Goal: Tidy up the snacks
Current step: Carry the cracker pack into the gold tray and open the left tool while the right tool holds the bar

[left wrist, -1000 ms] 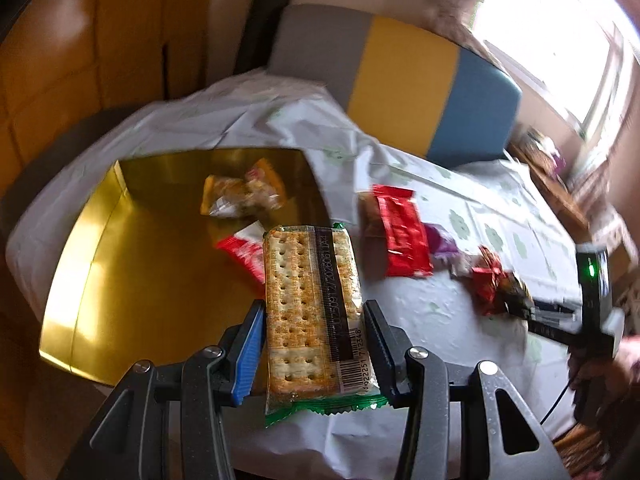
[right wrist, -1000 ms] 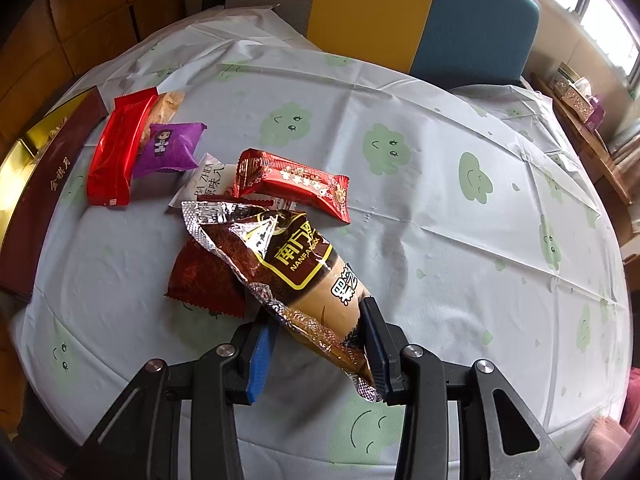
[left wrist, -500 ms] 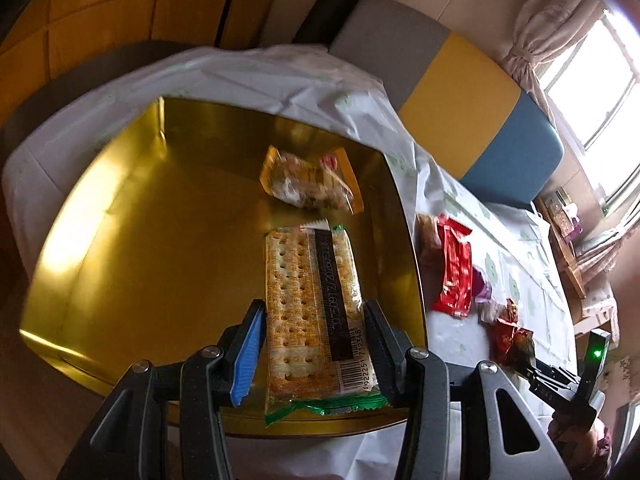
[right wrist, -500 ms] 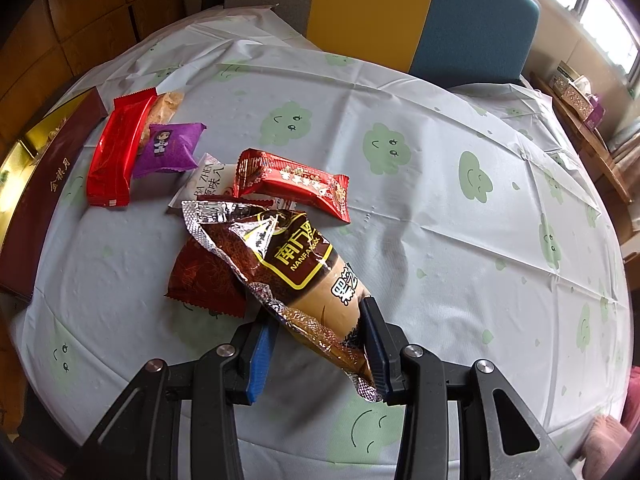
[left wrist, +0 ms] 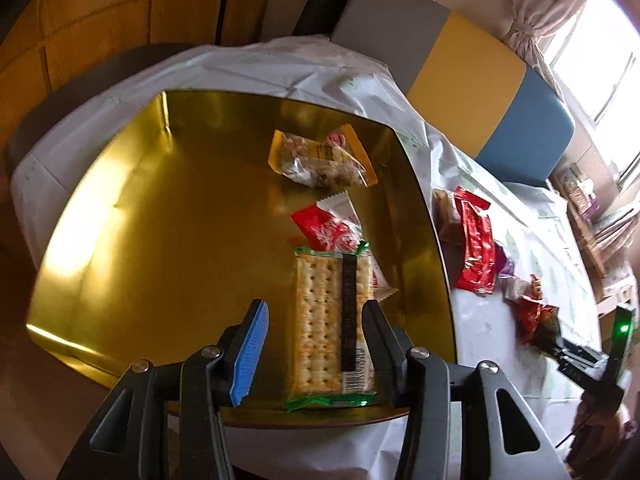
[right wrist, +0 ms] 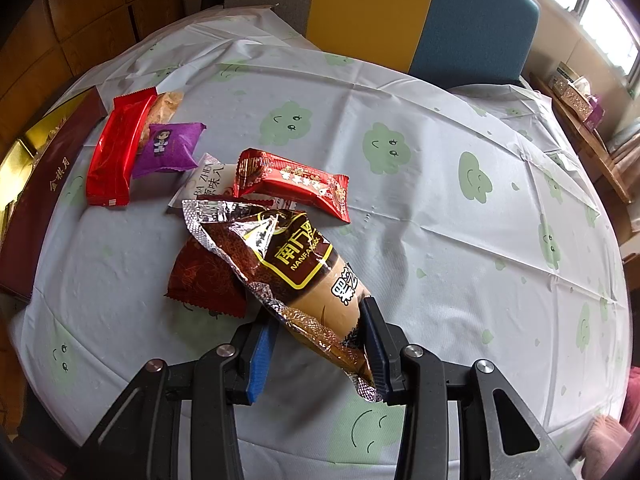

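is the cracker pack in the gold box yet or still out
In: the cracker pack lies over the gold box floor, its end on a red snack.

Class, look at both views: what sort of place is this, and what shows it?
Probably a home dining area: a round table under a smiley-print tablecloth, a cushioned bench behind it, and a curtained window.

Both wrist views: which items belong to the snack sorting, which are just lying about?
In play:
- cracker pack, between left gripper pads
- gold tray
- brown foil pouch, in right gripper
- red wrapper
- purple packet

Lying about:
- colour-block chair
- tissue box
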`<state>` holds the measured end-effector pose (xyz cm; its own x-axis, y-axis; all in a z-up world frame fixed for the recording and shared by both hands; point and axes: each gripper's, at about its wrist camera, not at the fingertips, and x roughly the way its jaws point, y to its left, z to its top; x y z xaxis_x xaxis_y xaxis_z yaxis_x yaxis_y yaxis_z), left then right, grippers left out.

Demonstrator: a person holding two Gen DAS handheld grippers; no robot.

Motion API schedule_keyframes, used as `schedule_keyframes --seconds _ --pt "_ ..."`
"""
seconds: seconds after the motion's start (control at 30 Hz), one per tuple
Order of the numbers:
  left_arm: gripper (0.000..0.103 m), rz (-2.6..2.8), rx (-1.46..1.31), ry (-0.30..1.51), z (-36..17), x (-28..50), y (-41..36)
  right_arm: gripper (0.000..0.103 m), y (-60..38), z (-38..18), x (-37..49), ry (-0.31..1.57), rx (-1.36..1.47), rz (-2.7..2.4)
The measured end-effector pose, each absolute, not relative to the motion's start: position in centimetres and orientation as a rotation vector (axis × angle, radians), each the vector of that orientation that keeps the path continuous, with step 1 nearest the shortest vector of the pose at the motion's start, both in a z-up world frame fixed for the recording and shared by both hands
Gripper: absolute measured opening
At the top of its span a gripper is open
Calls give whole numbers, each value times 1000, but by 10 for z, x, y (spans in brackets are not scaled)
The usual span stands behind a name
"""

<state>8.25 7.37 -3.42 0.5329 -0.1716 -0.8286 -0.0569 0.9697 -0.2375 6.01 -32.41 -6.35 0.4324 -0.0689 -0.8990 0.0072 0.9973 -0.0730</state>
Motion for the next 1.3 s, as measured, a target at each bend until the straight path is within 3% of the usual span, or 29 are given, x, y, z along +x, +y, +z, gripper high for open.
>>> schedule_keyframes --seconds 0.6,1.07,1.3 --pt "49 30 -90 835 8 55 83 39 -308 -28 48 1054 33 11" --pt "49 77 -149 834 1 49 111 39 -137 29 84 959 44 430" --pt "49 104 -177 844 -4 48 128 39 -63 19 125 981 -6 483"
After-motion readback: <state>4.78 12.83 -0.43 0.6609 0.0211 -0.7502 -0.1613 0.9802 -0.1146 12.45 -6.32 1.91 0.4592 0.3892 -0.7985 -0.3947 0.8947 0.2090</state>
